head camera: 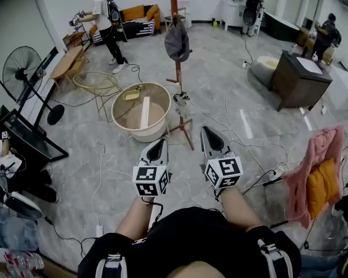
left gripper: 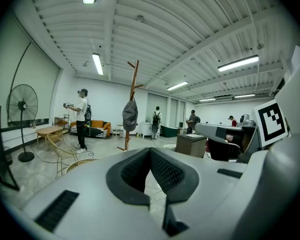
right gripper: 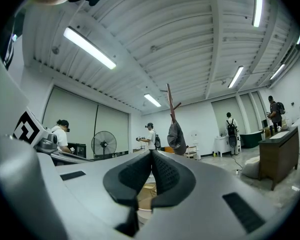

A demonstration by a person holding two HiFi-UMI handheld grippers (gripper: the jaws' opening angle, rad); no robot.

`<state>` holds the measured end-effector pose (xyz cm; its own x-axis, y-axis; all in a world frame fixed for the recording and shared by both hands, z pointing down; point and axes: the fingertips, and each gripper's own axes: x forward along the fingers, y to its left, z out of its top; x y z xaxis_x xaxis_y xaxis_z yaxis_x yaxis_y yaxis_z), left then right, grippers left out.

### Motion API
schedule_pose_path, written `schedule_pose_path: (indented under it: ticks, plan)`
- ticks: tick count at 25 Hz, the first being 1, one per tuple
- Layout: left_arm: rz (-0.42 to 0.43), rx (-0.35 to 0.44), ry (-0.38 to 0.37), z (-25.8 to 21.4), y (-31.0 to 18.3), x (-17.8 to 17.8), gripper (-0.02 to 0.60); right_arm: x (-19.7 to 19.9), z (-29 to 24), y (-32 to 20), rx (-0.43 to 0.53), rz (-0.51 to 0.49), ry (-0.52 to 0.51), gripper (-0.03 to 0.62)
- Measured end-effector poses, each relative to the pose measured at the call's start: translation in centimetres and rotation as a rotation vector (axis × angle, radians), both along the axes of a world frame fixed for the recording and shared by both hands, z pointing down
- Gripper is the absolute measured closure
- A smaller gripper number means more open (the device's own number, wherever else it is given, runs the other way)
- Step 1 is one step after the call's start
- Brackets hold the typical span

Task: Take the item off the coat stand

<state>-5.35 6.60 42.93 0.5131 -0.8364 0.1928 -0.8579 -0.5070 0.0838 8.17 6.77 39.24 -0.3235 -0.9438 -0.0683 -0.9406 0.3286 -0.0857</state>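
A tall wooden coat stand (head camera: 175, 51) rises from the grey floor a few steps ahead of me. A grey cap (head camera: 177, 41) hangs from one of its pegs; the cap (left gripper: 130, 115) also shows in the left gripper view and the cap (right gripper: 176, 137) in the right gripper view. My left gripper (head camera: 158, 147) and right gripper (head camera: 207, 135) are held side by side near my body, well short of the stand. Both have their jaws closed together with nothing between them.
A round beige tub (head camera: 141, 112) stands just left of the stand's base, a wire chair (head camera: 96, 83) beyond it. Cables run over the floor. A standing fan (head camera: 24, 69) is at the left, a dark cabinet (head camera: 298, 80) at the right, a pink cloth (head camera: 316, 172) nearer right. Several people stand at the far wall.
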Motion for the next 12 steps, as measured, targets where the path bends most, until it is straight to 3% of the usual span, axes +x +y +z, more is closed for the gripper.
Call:
schedule_pose_path:
  ticks: [12]
  plan:
    - [-0.04, 0.017, -0.06, 0.0, -0.5, 11.5, 0.565, 12.2, 0.9, -1.3, -0.005, -0.03, -0.063, 0.578]
